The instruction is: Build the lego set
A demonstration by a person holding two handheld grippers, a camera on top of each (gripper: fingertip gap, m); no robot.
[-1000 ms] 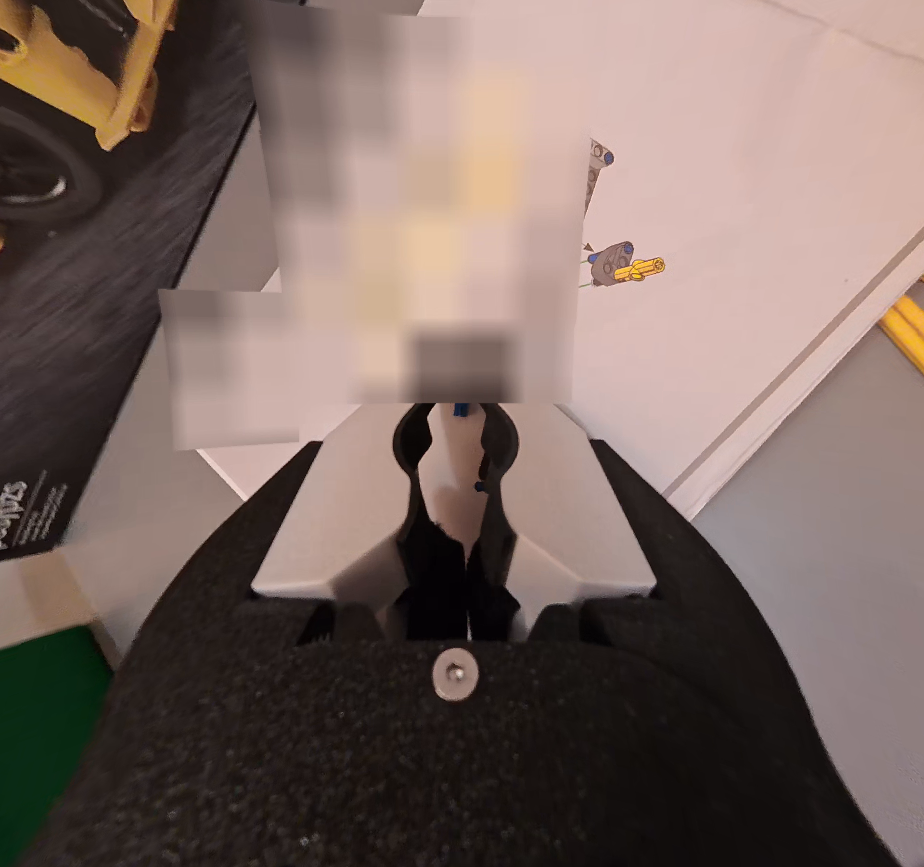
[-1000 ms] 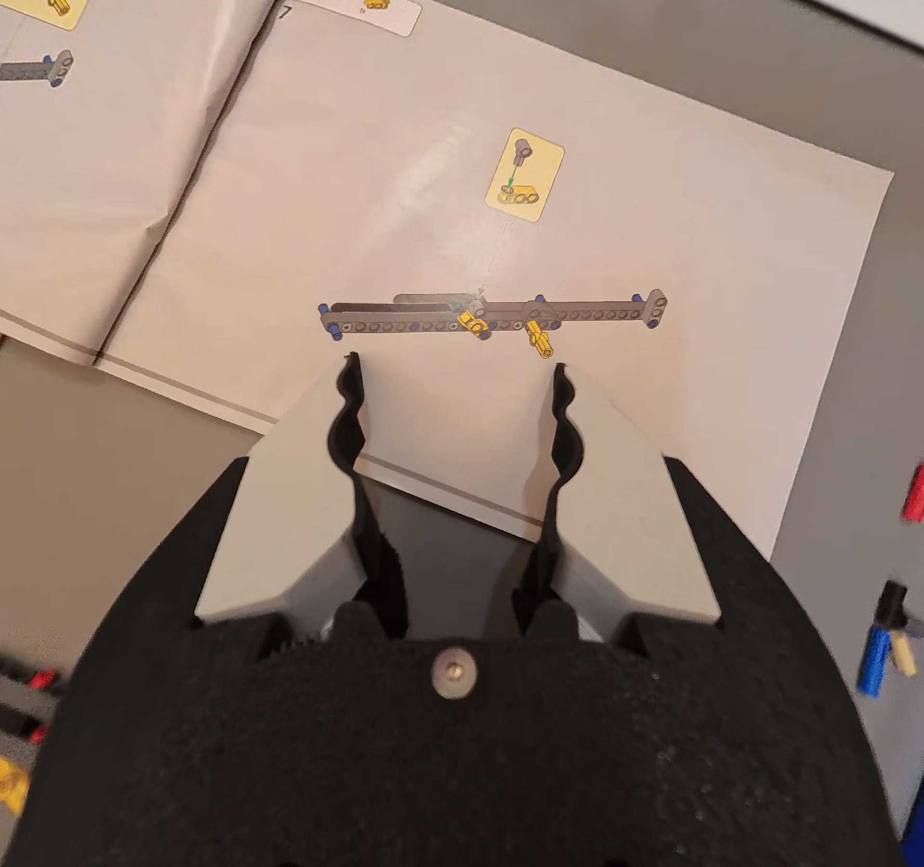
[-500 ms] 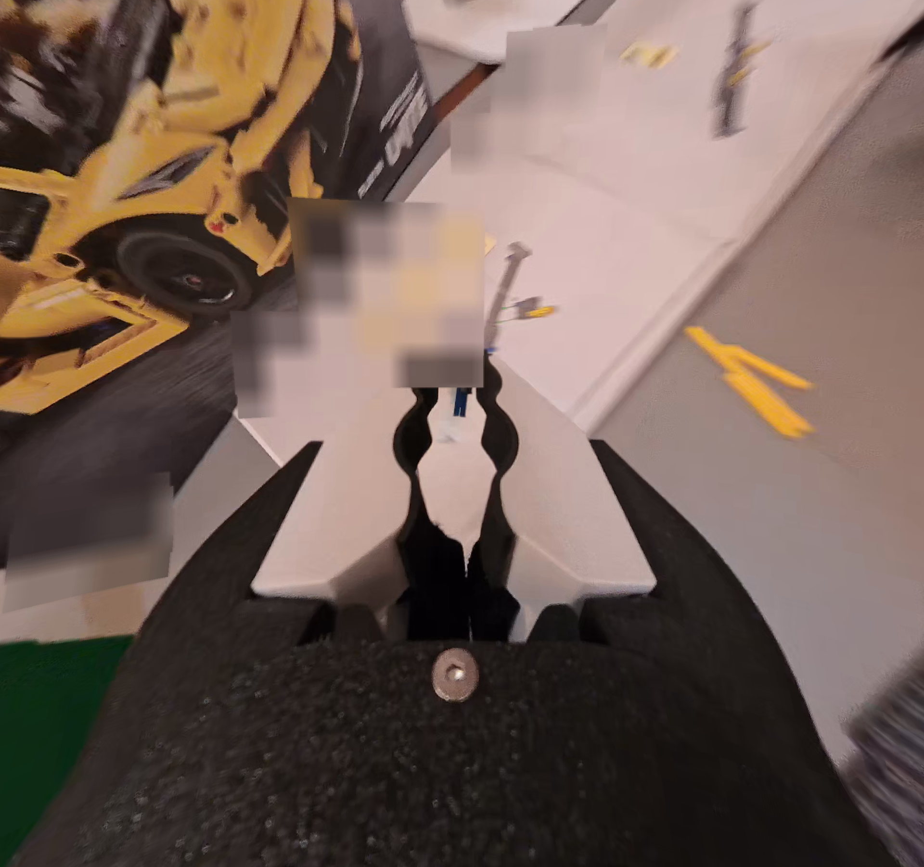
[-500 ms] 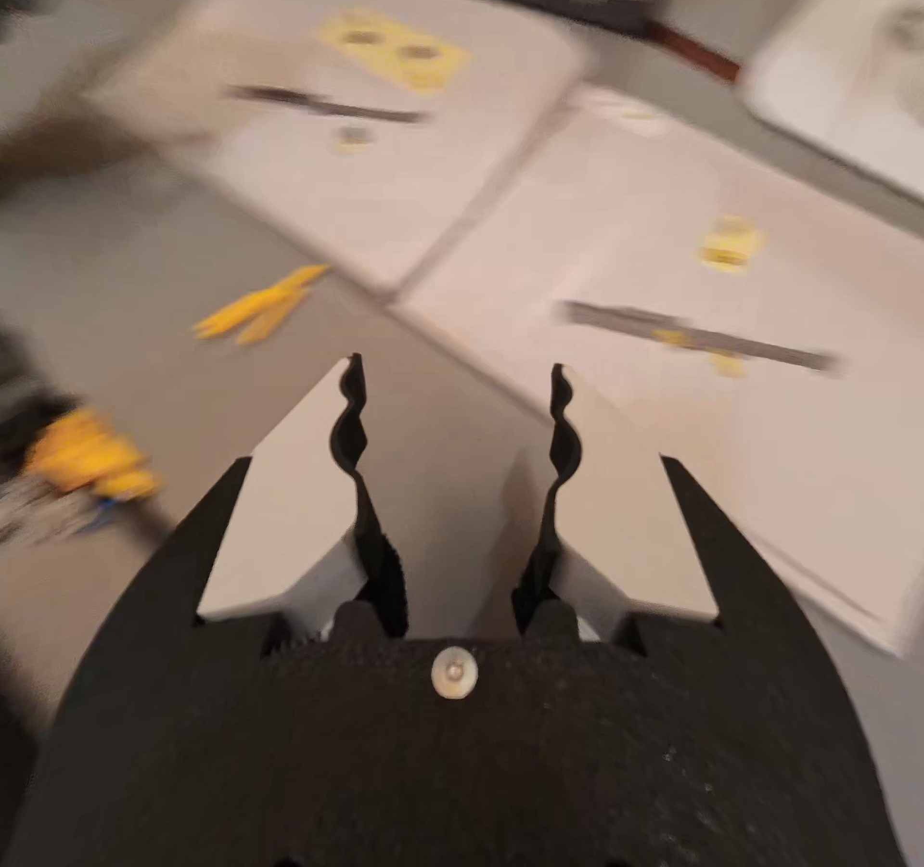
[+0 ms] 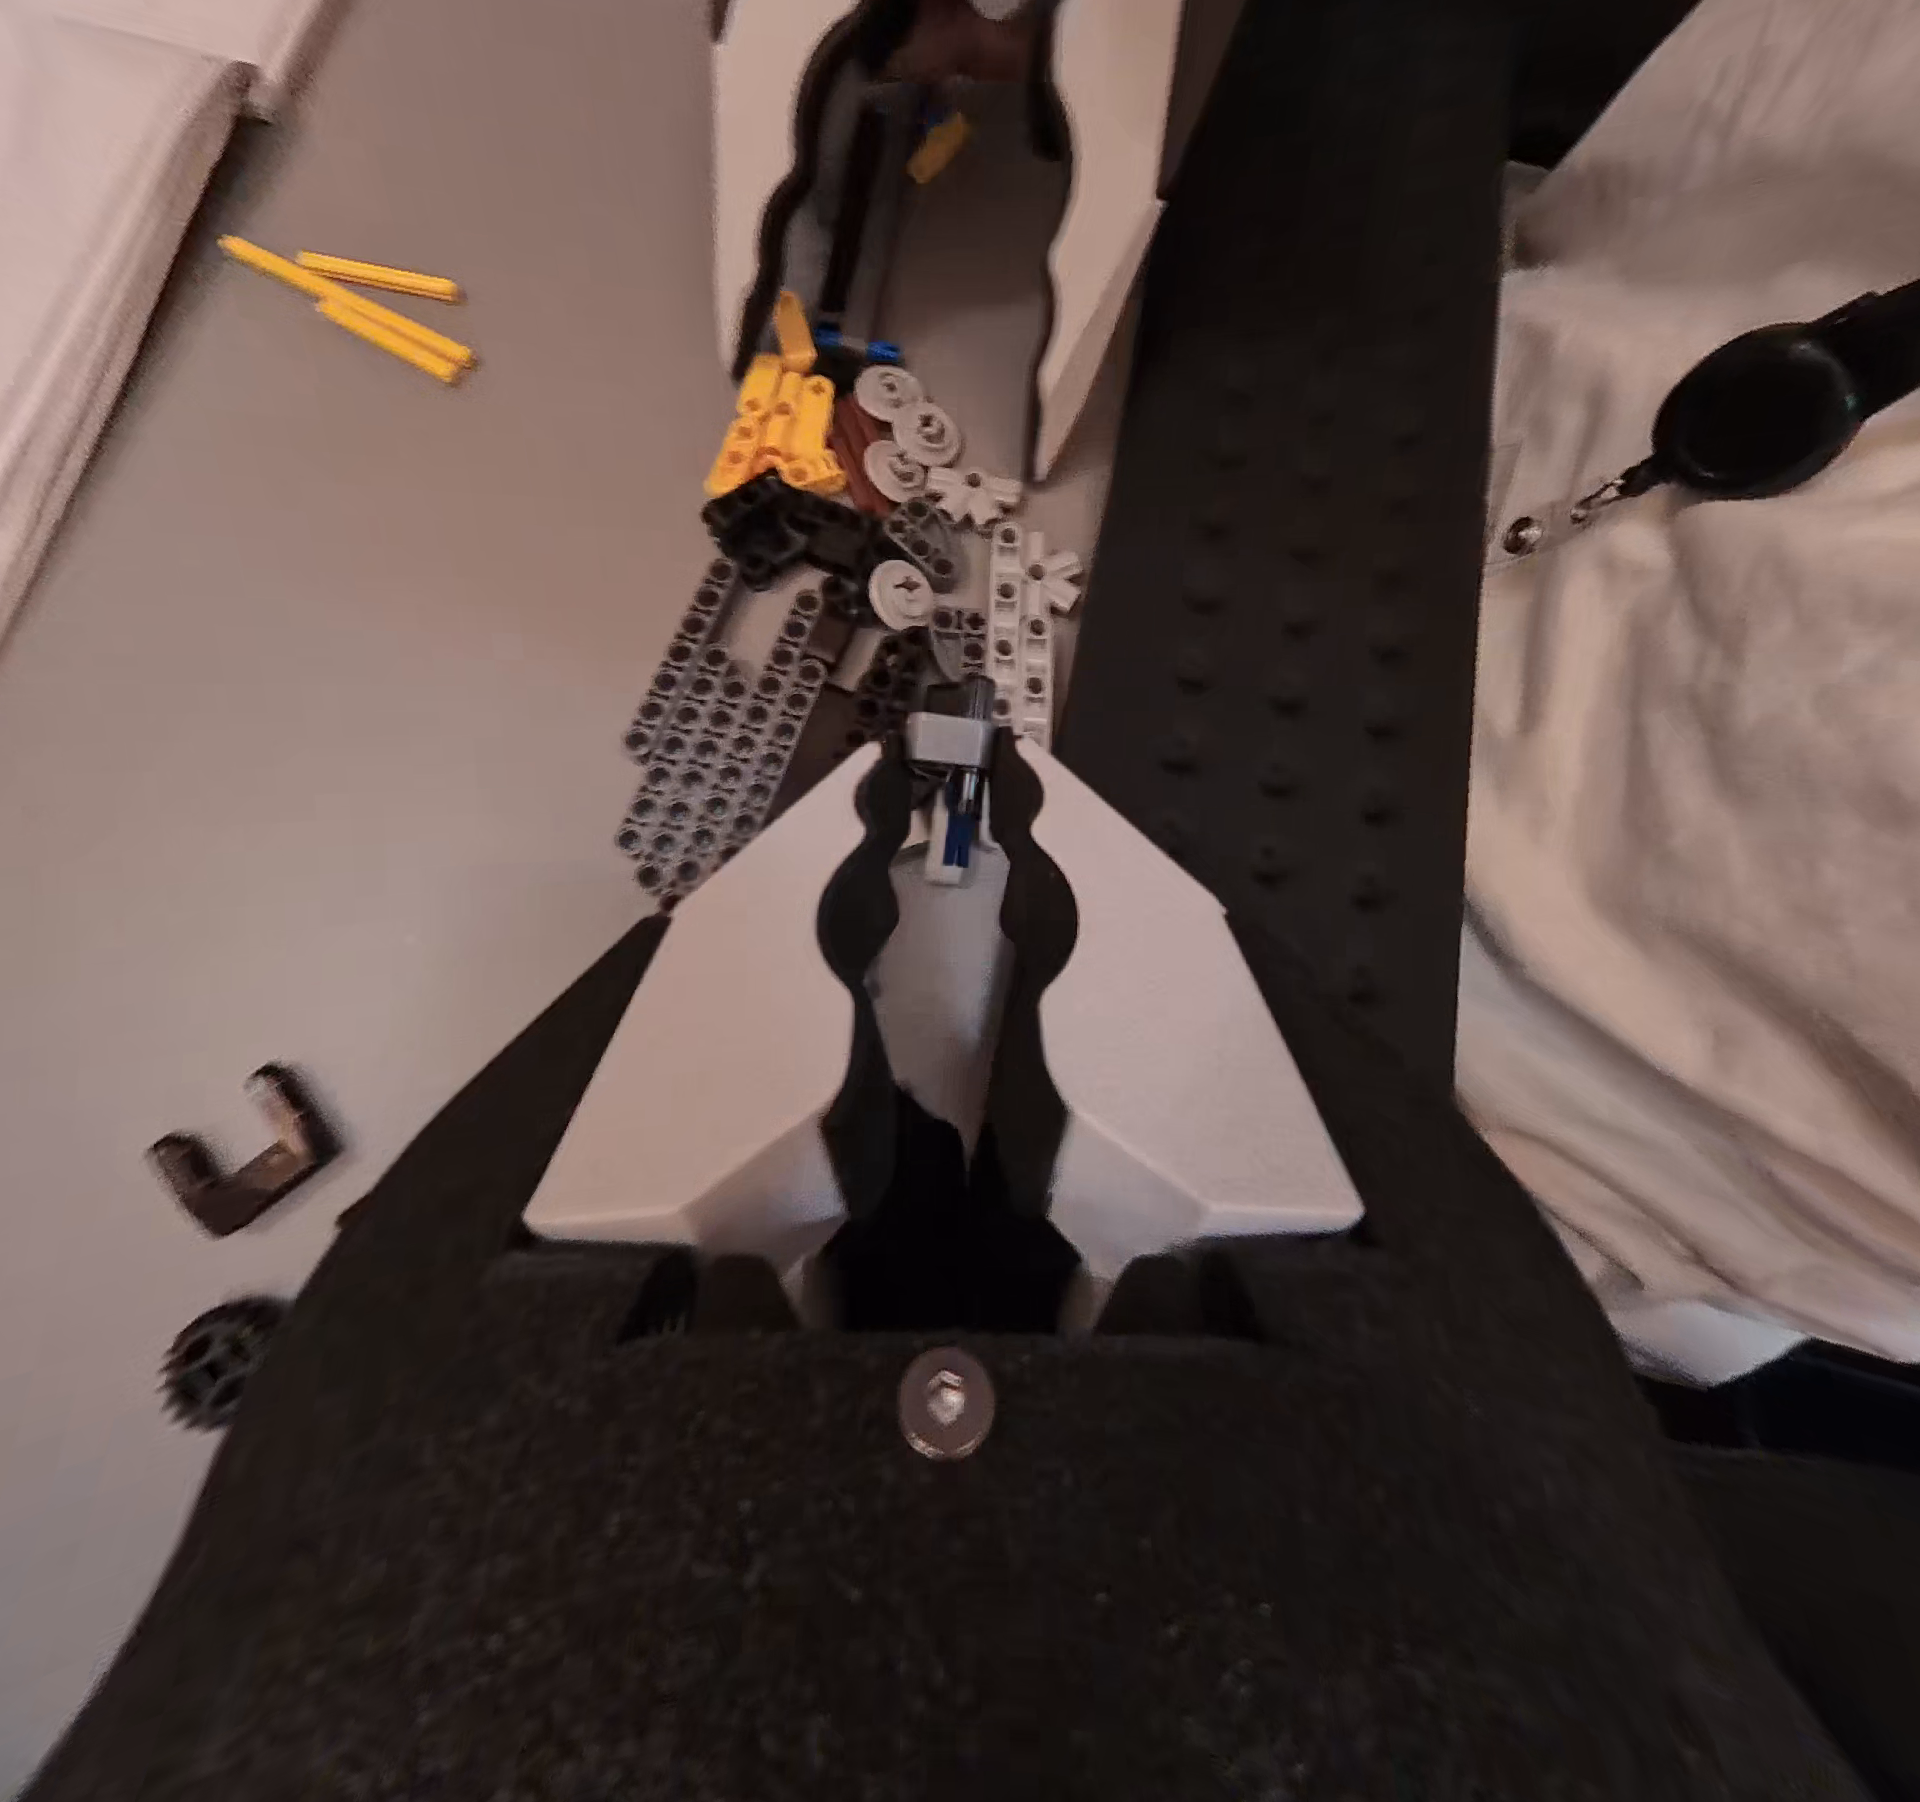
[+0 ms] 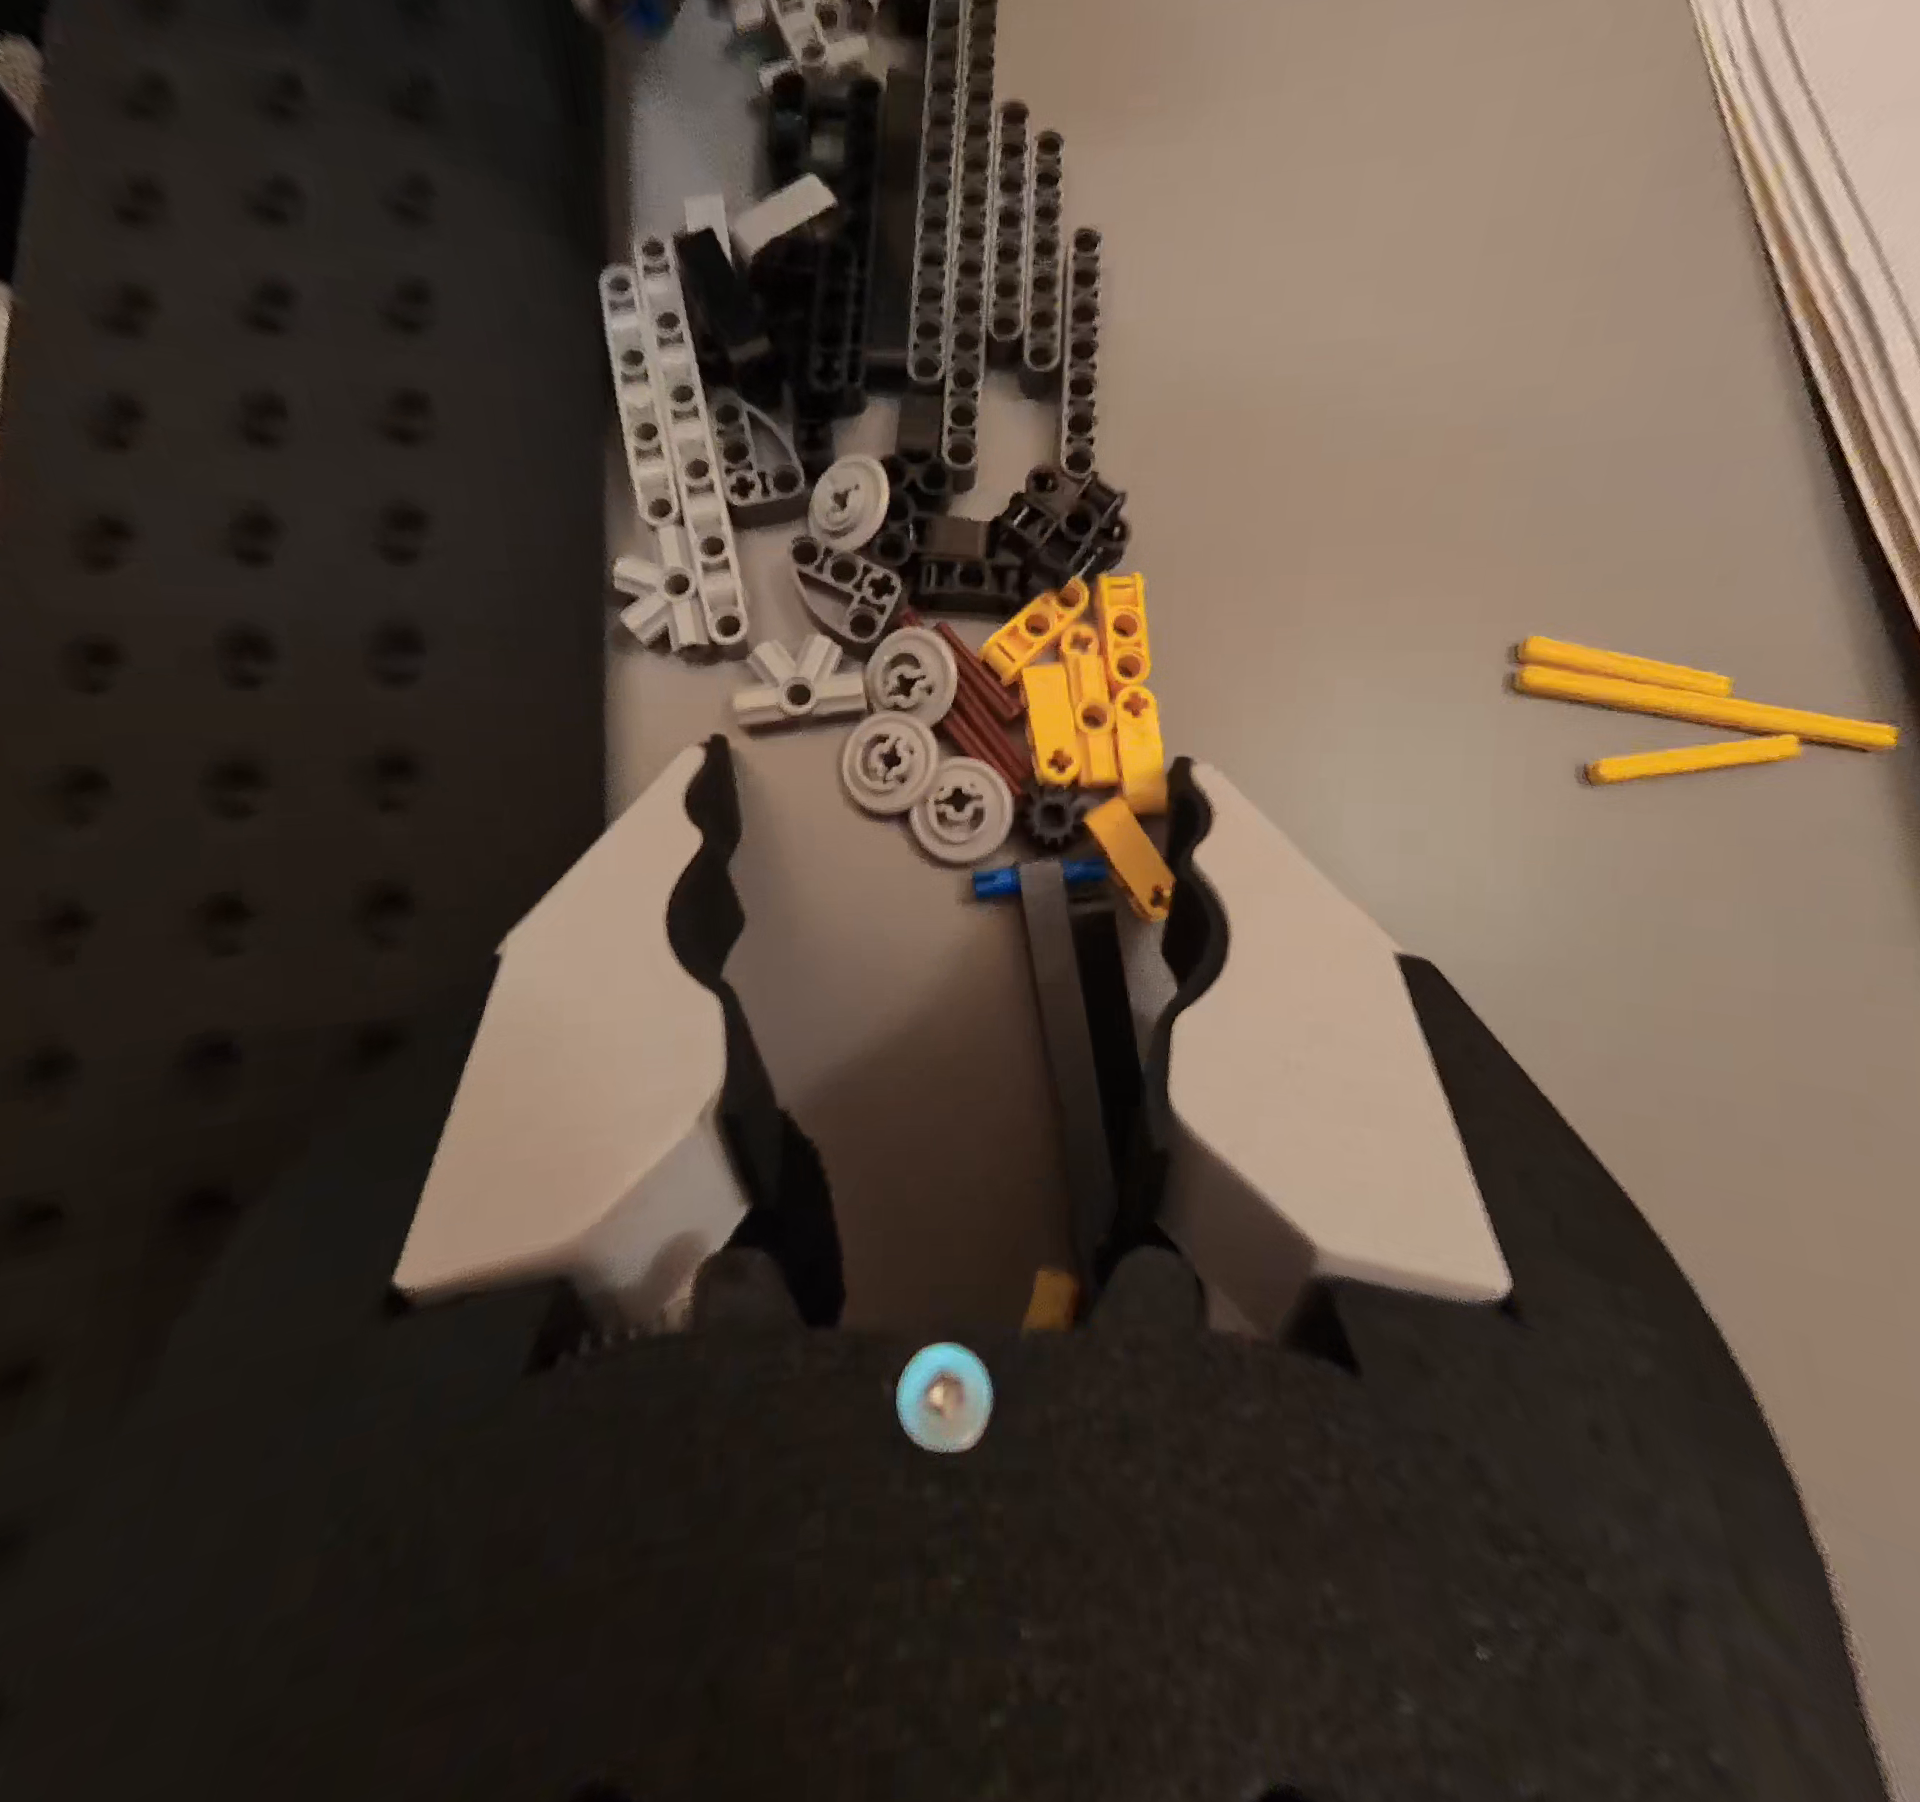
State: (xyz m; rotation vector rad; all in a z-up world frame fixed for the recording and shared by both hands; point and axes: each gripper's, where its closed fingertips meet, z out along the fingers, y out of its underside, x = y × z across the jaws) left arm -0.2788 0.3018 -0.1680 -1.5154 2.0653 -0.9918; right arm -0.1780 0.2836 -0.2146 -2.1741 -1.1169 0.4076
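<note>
Over the grey table (image 6: 1403,402), the left gripper (image 5: 940,765) is clenched on a small grey-and-blue lego piece (image 5: 948,750) above the loose parts pile (image 6: 904,526), while the right gripper (image 6: 951,796) hangs spread wide around a dark beam (image 6: 1075,1025) beside its right finger.

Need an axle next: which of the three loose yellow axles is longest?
The middle yellow axle: it reaches farther right than the shorter ones above and below.
</note>
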